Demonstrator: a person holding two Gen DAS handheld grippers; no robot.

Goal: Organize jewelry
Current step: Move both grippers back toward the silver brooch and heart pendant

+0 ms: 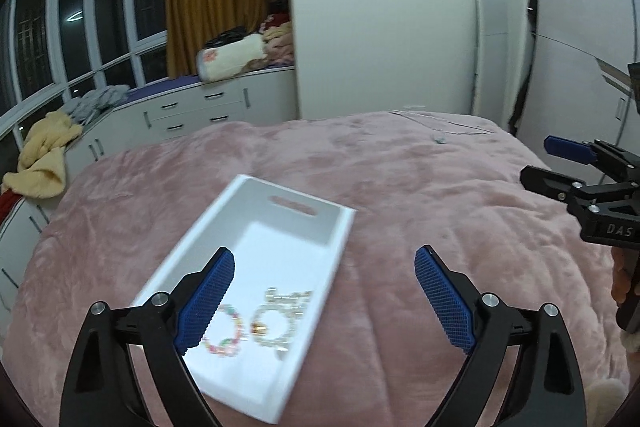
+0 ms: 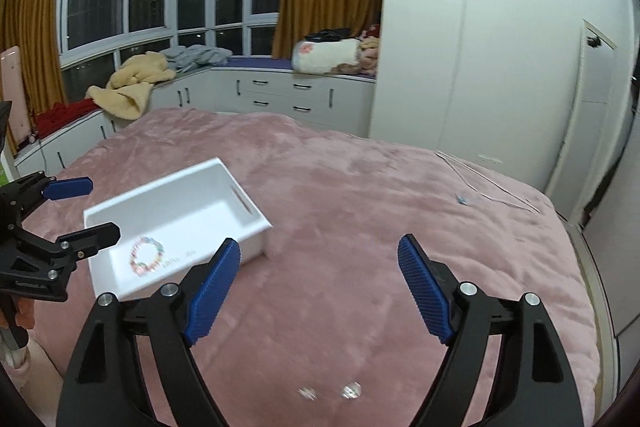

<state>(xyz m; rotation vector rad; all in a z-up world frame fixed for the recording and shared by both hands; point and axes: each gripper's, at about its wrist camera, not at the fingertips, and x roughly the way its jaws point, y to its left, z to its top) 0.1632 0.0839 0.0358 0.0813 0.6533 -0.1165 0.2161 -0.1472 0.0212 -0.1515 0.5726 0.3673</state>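
left gripper [image 1: 324, 301] jaws wide, empty, right gripper [image 2: 320, 285] likewise

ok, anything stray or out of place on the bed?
Yes: two small clear sparkly pieces lie loose on the pink plush blanket, outside the white rectangular tray holding the multicoloured bead bracelet.

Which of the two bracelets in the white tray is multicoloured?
The colourful bead bracelet, lying beside the pale gold bracelet in the white tray.
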